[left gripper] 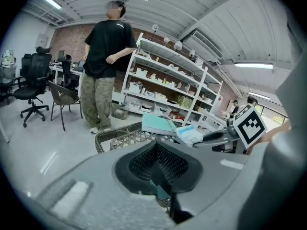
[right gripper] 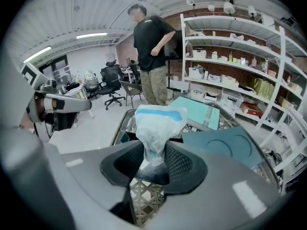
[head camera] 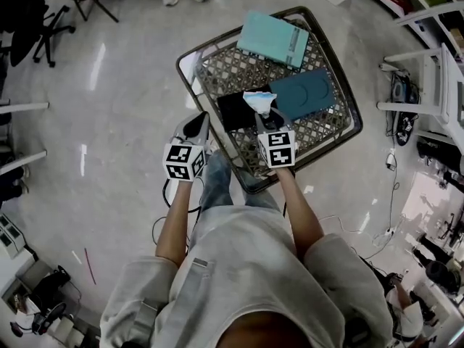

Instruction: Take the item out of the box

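Packet (right gripper: 156,121) of white crinkled plastic with a blue band sits pinched between the jaws of the right tool (head camera: 262,114), its lower end caught in the mesh pads and its banded top standing free above them. The head view places it over the right edge of a black box (head camera: 233,111) that lies open near the front of the lattice-topped worktop (head camera: 217,64); whether the packet touches the box cannot be told.

Just beside the box on the right lies a dark teal lid (head camera: 304,93) with two round impressions, and at the far edge of the worktop rests a light teal box (head camera: 274,38), tilted partly over the rim.

To the left, the left tool (head camera: 199,122) hangs off the worktop's near left edge, its jaws drawn together with nothing between them. Both tools are held out in front of the person wearing grey.

Beyond the worktop a person in a black shirt (right gripper: 153,56) stands on the pale floor, with white shelving (right gripper: 240,66) to one side and an office chair (left gripper: 31,87) to the other.
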Demonstrator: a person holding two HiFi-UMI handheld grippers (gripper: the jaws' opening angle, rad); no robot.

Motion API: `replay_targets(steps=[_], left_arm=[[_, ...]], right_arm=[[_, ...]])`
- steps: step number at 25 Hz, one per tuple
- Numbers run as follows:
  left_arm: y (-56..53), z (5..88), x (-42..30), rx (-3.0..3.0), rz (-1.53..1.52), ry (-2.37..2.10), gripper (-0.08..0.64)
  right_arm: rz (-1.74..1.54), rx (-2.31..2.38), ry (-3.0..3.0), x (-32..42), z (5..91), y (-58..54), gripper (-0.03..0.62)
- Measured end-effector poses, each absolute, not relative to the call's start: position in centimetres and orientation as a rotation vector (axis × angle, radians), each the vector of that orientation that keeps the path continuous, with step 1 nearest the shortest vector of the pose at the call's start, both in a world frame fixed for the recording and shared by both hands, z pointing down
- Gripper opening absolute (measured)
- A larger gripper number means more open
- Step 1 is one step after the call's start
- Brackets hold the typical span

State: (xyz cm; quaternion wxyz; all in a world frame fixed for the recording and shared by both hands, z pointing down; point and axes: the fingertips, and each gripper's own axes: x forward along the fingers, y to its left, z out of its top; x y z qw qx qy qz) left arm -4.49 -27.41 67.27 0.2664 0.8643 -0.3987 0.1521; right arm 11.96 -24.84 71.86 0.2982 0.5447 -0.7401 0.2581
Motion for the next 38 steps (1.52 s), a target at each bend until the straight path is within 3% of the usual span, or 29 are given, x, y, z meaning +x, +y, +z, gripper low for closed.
replay_targets(steps=[25,38], left_arm=[[-31.0,52.0,-0.2,2.578,0.208,-1.227,0.005],[-31.2,46.8,0.4,2.652,0.154,-1.293,0.005]], right_arm=[[0.323,1.679,-2.179,18.3,54.2,-28.3,0.132],[0.214,1.729,-2.260,19.2,49.0,-29.0,0.129]])
